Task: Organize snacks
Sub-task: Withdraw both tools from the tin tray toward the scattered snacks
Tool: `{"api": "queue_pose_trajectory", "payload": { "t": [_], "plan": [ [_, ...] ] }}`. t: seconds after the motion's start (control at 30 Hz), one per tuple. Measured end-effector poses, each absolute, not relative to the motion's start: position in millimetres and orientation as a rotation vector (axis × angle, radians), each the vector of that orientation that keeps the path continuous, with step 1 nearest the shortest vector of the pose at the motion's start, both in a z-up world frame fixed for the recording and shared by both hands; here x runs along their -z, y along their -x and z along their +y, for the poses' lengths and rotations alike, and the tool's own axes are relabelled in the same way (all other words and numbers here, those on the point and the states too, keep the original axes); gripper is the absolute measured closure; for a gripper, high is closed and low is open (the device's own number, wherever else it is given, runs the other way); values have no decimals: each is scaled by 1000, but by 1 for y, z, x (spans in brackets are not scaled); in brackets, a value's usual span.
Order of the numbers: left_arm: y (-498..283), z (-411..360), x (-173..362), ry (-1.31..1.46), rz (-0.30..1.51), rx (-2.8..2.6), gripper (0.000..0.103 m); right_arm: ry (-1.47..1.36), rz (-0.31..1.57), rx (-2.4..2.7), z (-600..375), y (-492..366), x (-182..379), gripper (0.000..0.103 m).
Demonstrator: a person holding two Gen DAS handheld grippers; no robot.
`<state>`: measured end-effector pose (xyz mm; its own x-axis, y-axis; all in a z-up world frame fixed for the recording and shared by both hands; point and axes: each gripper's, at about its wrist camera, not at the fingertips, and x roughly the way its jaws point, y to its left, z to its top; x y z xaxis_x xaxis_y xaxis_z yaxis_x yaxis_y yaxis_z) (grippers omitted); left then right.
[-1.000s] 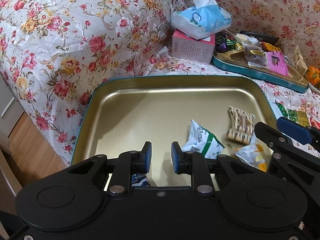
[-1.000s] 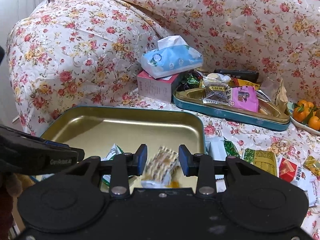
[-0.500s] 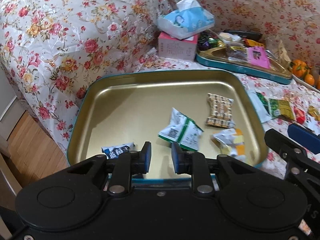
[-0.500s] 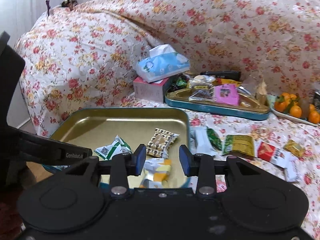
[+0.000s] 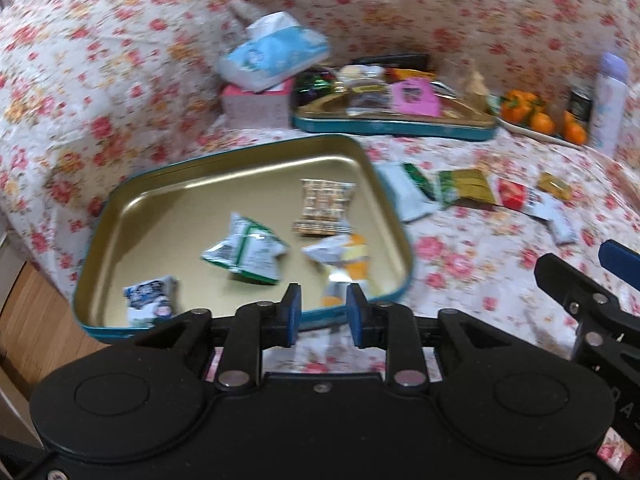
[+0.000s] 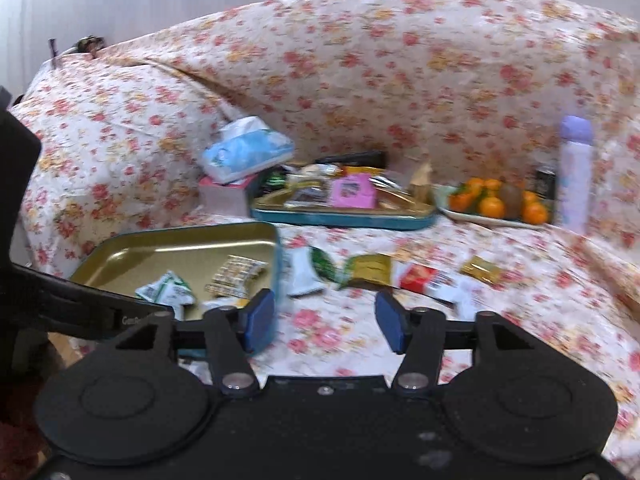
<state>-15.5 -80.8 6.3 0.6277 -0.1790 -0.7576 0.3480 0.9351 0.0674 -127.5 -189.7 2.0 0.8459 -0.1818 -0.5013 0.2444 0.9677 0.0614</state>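
Both tools, left (image 5: pixel 323 312) and right (image 6: pixel 325 323), are opening and empty; the red packet (image 6: pixel 416 277) is best approached low and pinched flat, then dropped in the tin (image 6: pixel 128 254).

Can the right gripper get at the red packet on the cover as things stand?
Probably yes. The red packet lies flat on the cover, just ahead of the right gripper, with only bare cloth between. Its jaws are opening and empty. A gold packet lies close beside it, so aim matters.
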Motion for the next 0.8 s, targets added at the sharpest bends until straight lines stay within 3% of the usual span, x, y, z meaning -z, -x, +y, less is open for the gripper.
{"api": "queue_pose_trajectory", "payload": {
  "t": [0.07,0.8],
  "plan": [
    [22,-91,-5,-225,829,322,54,-143,522,261,-201,136,3,39],
    [30,-194,46,-355,953,482,53,-299,630,443,-284,152,52,34]
  ]
}}
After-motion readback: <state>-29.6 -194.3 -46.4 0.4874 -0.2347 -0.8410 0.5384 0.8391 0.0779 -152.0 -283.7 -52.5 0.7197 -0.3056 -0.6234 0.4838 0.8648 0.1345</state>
